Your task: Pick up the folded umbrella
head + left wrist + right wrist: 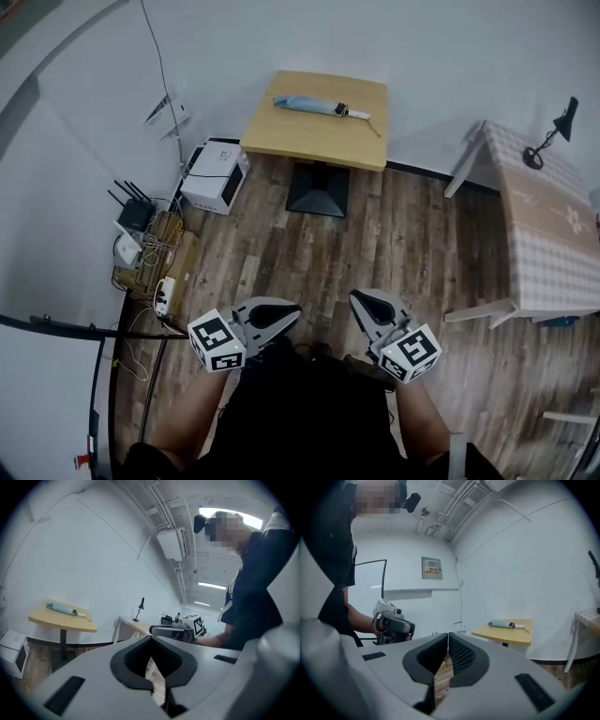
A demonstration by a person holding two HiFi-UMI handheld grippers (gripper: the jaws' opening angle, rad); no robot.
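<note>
The folded umbrella [319, 106], light blue with a white handle, lies on a small yellow table [309, 141] by the far wall. It also shows far off in the left gripper view as the umbrella [62, 608] and in the right gripper view as the umbrella [504, 625]. My left gripper [294, 313] and right gripper [359, 301] are held close to the person's body over the wooden floor, a long way from the table. Both are shut with nothing between the jaws, as the left gripper [151, 640] and right gripper [448, 635] show in their own views.
A white box-shaped device [214, 175] sits on the floor left of the yellow table, with a router and cables [141, 239] by the left wall. At the right stands a table with a checked cloth [548, 225] and a black desk lamp [553, 131]. Wooden floor [375, 244] lies between.
</note>
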